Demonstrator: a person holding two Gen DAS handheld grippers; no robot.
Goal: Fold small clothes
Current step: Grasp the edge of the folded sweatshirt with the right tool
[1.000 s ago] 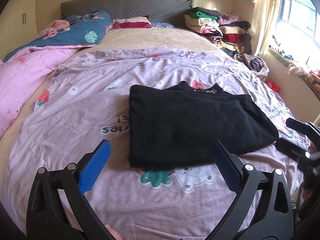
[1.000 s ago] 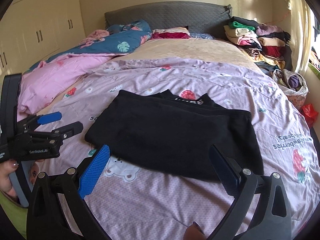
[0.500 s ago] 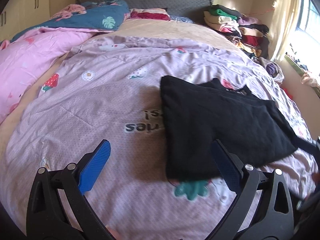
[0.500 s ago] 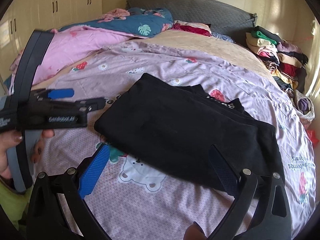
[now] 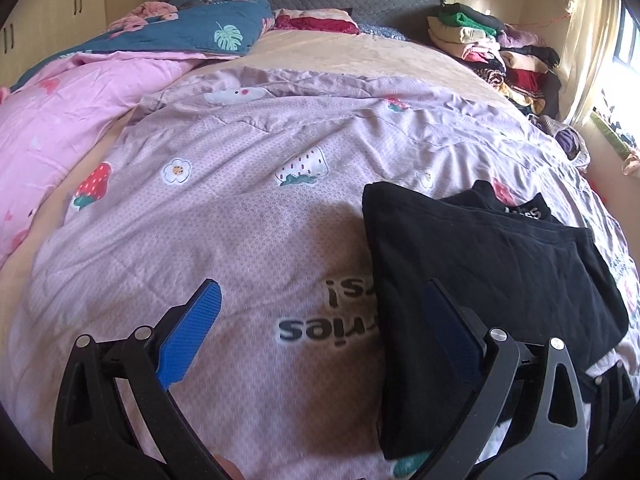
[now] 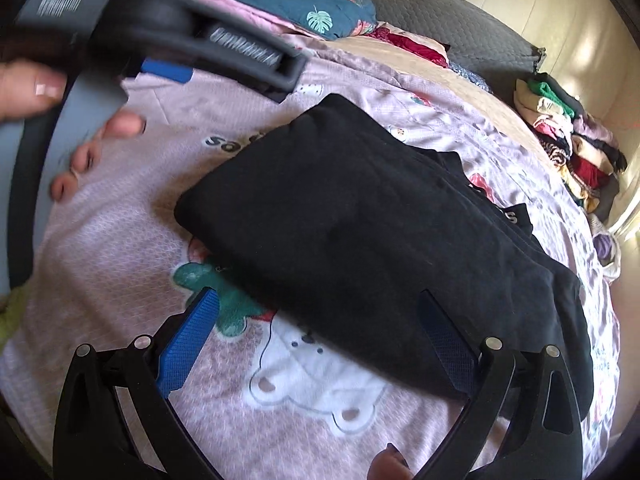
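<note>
Black folded garment (image 6: pixel 360 232) flat on quilt (image 5: pixel 240 220) | ahead of right claw (image 6: pixel 320 344), spread | left claw (image 5: pixel 324 332) spread

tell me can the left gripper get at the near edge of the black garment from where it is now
Probably yes: the left gripper is open and empty, one finger already over the black garment, which lies uncovered on the quilt.

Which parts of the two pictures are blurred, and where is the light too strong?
Right wrist view: the left gripper and the hand holding it are smeared by motion; the black garment stays fairly sharp. Left wrist view: sharp overall, but the window at the right edge is overexposed.
</note>
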